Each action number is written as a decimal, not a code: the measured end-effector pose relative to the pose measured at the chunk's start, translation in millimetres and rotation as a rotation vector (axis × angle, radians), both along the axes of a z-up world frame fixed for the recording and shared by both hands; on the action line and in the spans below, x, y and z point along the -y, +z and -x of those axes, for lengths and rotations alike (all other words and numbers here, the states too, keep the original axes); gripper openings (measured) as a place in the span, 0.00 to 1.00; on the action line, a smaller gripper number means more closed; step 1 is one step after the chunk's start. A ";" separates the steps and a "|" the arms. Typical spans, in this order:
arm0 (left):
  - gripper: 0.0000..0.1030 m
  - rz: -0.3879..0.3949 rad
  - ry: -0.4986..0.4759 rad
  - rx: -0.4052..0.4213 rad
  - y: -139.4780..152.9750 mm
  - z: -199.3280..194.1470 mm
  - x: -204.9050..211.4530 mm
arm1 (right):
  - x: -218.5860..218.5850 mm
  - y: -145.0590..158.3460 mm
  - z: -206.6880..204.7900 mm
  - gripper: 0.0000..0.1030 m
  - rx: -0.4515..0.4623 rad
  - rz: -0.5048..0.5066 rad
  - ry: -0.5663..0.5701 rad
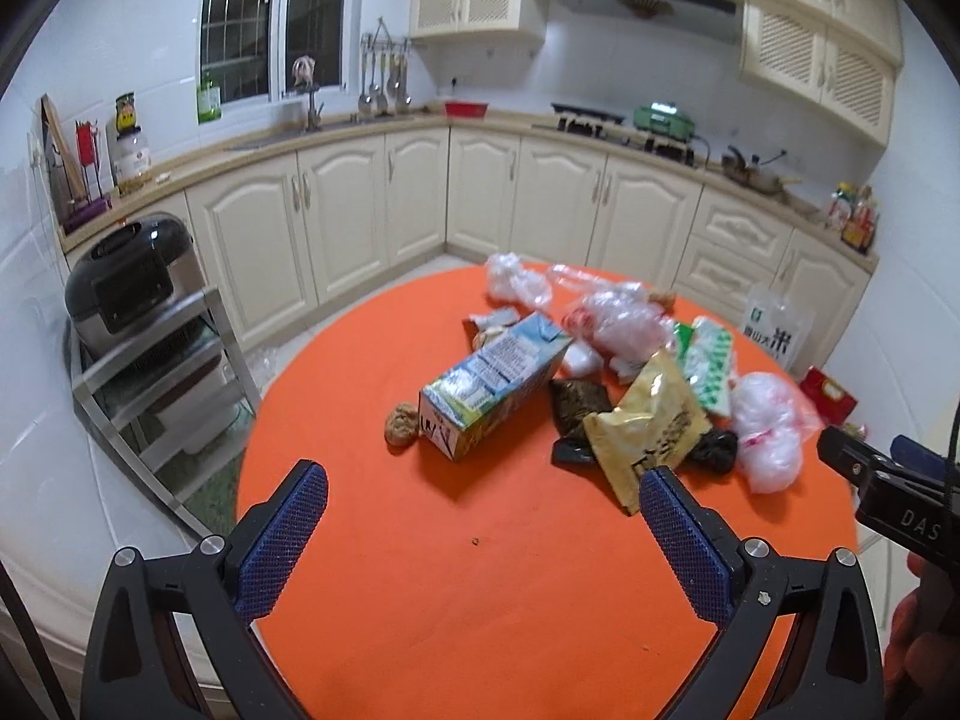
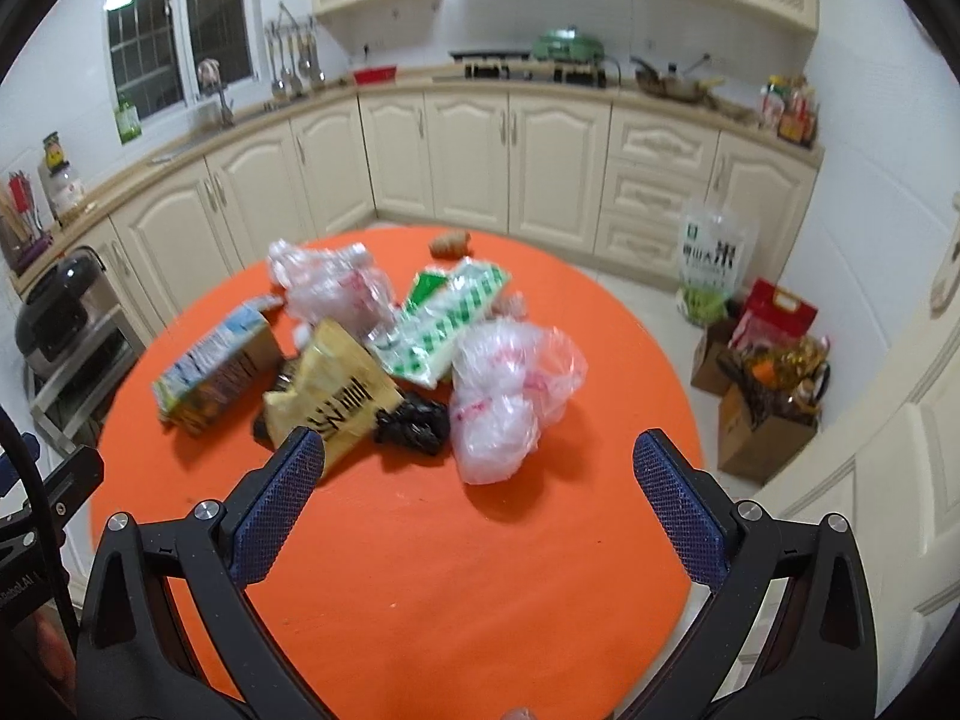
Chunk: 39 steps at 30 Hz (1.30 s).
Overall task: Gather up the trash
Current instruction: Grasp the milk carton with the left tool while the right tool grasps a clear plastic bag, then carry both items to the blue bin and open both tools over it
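Observation:
A pile of trash lies on the round orange table (image 1: pixel 480 570) (image 2: pixel 468 588): a blue-green milk carton (image 1: pixel 492 384) (image 2: pixel 216 366) on its side, a yellow snack bag (image 1: pixel 648 432) (image 2: pixel 336 396), a green-white packet (image 1: pixel 711 366) (image 2: pixel 450 312), a black wrapper (image 1: pixel 579 405) (image 2: pixel 414 423), clear plastic bags (image 1: pixel 771 429) (image 2: pixel 504 402) and a brown lump (image 1: pixel 401 425). My left gripper (image 1: pixel 483 495) is open and empty, in front of the carton. My right gripper (image 2: pixel 477 462) is open and empty, in front of the nearest clear bag.
Cream kitchen cabinets (image 1: pixel 360 204) wrap around behind the table. A metal rack with a black cooker (image 1: pixel 129 288) stands at the left. A rice bag (image 2: pixel 711 264) and cardboard boxes (image 2: pixel 762 414) with goods sit on the floor at the right.

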<state>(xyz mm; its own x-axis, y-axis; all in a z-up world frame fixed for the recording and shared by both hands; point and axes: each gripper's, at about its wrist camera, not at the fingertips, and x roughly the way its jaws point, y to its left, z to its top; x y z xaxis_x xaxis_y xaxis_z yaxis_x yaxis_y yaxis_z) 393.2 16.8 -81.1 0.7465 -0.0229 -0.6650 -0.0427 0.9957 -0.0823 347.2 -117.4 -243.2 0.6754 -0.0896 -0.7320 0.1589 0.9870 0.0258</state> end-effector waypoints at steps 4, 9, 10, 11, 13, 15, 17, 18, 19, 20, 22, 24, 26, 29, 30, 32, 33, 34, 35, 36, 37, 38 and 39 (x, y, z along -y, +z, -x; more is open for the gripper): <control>0.99 -0.016 0.018 -0.021 -12.5 -20.5 -8.4 | 0.9 -14.5 -15.0 1.00 -0.037 -0.023 0.010; 0.99 -0.053 0.020 -0.038 -29.7 -52.2 -16.3 | -12.5 -28.5 -34.8 1.00 -0.067 -0.022 0.039; 0.99 -0.061 0.014 -0.041 -33.0 -59.2 -17.8 | -13.4 -30.7 -37.7 1.00 -0.071 -0.015 0.035; 0.99 -0.071 0.009 -0.044 -35.6 -65.0 -18.8 | -12.6 -33.5 -41.1 1.00 -0.076 -0.008 0.024; 0.99 -0.092 -0.004 -0.045 -42.4 -82.8 -16.6 | -4.9 -38.4 -45.2 1.00 -0.087 -0.012 0.002; 0.99 -0.113 -0.020 -0.042 -47.6 -98.6 -13.5 | 8.0 -44.6 -50.4 1.00 -0.106 -0.021 -0.036; 0.99 -0.146 -0.031 -0.039 -54.3 -113.8 -7.4 | 21.3 -50.2 -55.7 1.00 -0.124 -0.043 -0.069; 0.99 -0.158 -0.036 -0.038 -57.9 -120.6 -5.6 | 25.7 -52.2 -59.1 0.99 -0.128 -0.057 -0.074; 0.98 -0.168 -0.043 -0.041 -62.0 -128.2 -3.1 | 28.0 -53.3 -62.4 0.98 -0.130 -0.064 -0.073; 0.97 -0.172 -0.050 -0.049 -65.6 -136.5 0.3 | 29.7 -54.8 -66.7 0.97 -0.133 -0.067 -0.070; 0.84 -0.165 -0.071 -0.065 -71.8 -148.5 0.8 | 31.5 -58.9 -75.6 0.93 -0.141 -0.061 -0.074; 0.73 -0.151 -0.095 -0.079 -78.1 -160.3 1.5 | 34.3 -65.1 -82.3 0.90 -0.157 -0.063 -0.077; 0.60 -0.139 -0.122 -0.096 -82.9 -167.8 1.8 | 38.7 -75.3 -90.6 0.76 -0.192 -0.073 -0.077; 0.42 -0.110 -0.149 -0.102 -86.6 -169.7 -1.4 | 41.8 -80.9 -92.1 0.48 -0.186 -0.125 -0.050; 0.37 -0.092 -0.153 -0.100 -87.5 -168.4 -3.4 | 41.4 -80.6 -91.2 0.40 -0.181 -0.122 -0.046; 0.36 -0.068 -0.153 -0.093 -83.9 -165.9 -7.1 | 45.2 -78.3 -85.7 0.34 -0.163 -0.130 -0.042; 0.36 -0.058 -0.152 -0.085 -82.7 -162.7 -9.4 | 47.4 -77.4 -83.9 0.33 -0.156 -0.139 -0.043; 0.35 -0.055 -0.150 -0.080 -79.7 -157.1 -12.0 | 50.9 -76.0 -80.4 0.33 -0.147 -0.150 -0.045; 0.35 -0.052 -0.149 -0.075 -78.3 -153.4 -13.7 | 54.9 -73.9 -76.0 0.33 -0.137 -0.158 -0.048; 0.35 -0.049 -0.148 -0.070 -76.7 -149.3 -15.5 | 59.3 -72.7 -71.5 0.33 -0.129 -0.165 -0.051; 0.35 -0.044 -0.148 -0.060 -74.0 -143.1 -17.2 | 62.7 -70.8 -67.2 0.32 -0.121 -0.175 -0.052; 0.35 -0.043 -0.147 -0.051 -71.5 -137.4 -18.0 | 66.3 -67.8 -61.7 0.32 -0.109 -0.184 -0.053; 0.35 -0.045 -0.144 -0.044 -68.4 -131.5 -18.6 | 72.2 -65.8 -56.7 0.32 -0.097 -0.188 -0.053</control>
<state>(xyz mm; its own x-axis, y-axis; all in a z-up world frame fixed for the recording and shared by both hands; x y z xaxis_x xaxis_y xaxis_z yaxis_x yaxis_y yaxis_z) 524.6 35.5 -149.5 0.7080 -0.0973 -0.6995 0.0983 0.9944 -0.0388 403.9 -189.5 -309.0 0.5986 0.0216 -0.8007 0.2211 0.9563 0.1911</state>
